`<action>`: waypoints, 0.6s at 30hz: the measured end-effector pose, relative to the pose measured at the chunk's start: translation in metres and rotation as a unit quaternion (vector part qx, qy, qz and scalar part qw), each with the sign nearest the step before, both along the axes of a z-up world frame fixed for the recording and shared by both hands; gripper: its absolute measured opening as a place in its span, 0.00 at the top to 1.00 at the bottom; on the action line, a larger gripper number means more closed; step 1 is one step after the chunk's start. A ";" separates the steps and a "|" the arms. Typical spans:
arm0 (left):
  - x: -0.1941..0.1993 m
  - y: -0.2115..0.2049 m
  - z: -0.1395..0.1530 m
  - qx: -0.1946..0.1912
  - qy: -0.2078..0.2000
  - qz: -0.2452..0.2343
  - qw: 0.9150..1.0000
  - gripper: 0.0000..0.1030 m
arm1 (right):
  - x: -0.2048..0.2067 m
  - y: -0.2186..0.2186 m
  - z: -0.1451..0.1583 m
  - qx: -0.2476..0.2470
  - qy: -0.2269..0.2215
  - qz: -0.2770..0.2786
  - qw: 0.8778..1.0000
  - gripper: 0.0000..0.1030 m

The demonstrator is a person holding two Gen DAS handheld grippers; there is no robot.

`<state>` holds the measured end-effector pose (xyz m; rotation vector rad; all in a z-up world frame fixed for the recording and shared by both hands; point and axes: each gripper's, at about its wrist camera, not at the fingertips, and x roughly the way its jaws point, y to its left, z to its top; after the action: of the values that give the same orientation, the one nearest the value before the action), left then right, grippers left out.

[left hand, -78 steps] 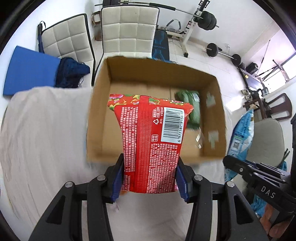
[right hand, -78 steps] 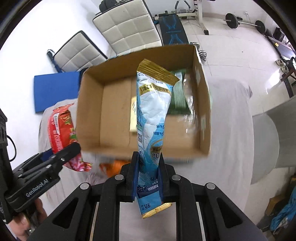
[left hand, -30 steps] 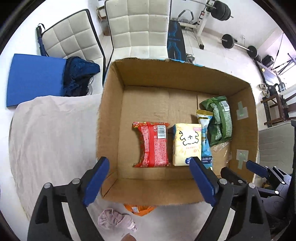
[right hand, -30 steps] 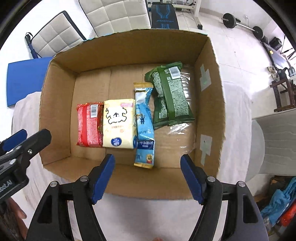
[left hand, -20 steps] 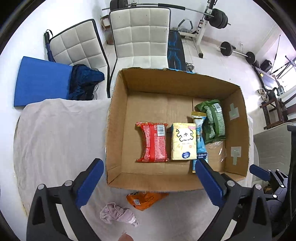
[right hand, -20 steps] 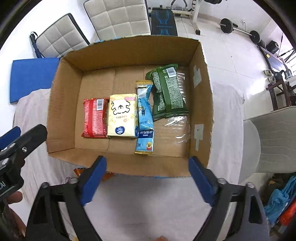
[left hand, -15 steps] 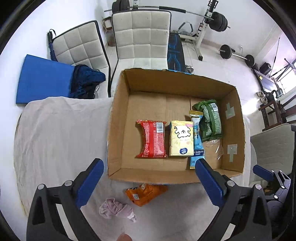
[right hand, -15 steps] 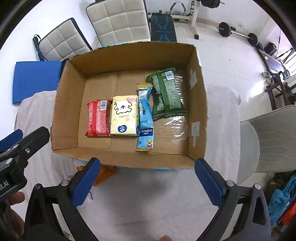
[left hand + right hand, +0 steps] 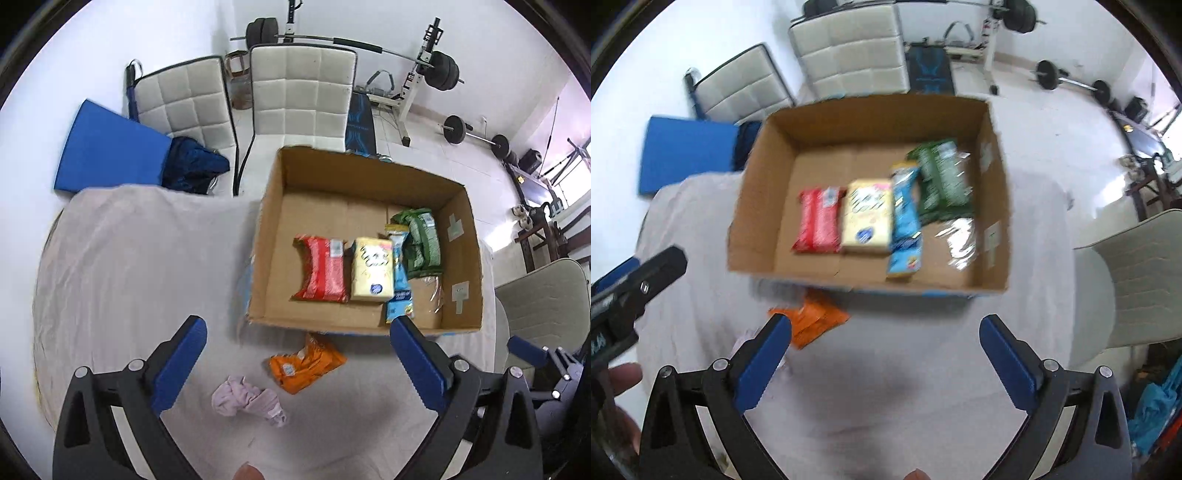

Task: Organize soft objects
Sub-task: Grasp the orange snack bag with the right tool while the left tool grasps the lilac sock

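The left gripper (image 9: 297, 343) hangs with its fingers spread wide and nothing between them; the right gripper (image 9: 884, 341) is likewise wide apart and empty. Both sit above the cloth-covered table (image 9: 140, 266).

Seen from the left wrist, just beyond the fingers at about 12 o'clock lies an orange snack packet (image 9: 306, 363), close to the near wall of the cardboard box (image 9: 271, 236), and at 11 o'clock, nearer the camera, a crumpled pale pink cloth (image 9: 247, 400). From the right wrist the orange packet (image 9: 809, 321) sits at 10 o'clock, beside the left fingertip.

Further out, inside the box, four packs lie in a row: red packet (image 9: 325, 269), yellow pack (image 9: 371, 269), blue sachet (image 9: 400, 273) and green bag (image 9: 421, 243).

The two loose things look light and limp. The orange packet probably crinkles and slides, so pinching across its flat middle or a sealed edge seems best. The cloth will likely bunch and droop; gathering its thickest fold should hold it.
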<state>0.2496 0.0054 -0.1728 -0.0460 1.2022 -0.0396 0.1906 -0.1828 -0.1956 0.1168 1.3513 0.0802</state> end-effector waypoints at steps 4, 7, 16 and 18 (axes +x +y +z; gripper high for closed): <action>-0.022 0.031 -0.018 -0.005 0.018 0.030 0.999 0.01 | -0.016 0.026 -0.025 0.025 0.029 0.026 0.999 0.00; -0.040 0.058 -0.043 0.001 0.041 0.066 0.997 0.01 | -0.020 0.044 -0.063 0.053 0.076 0.023 0.995 0.00; -0.072 0.120 -0.128 -0.005 0.138 0.161 0.977 0.01 | -0.005 0.068 -0.160 0.121 0.156 -0.079 0.977 0.00; -0.073 0.126 -0.140 -0.007 0.149 0.173 0.974 0.01 | 0.000 0.075 -0.175 0.128 0.158 -0.100 0.974 0.00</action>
<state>0.1770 0.1309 -0.3125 -0.2817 1.4784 0.2724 0.1905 -0.1077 -0.3705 0.5000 1.6361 0.0683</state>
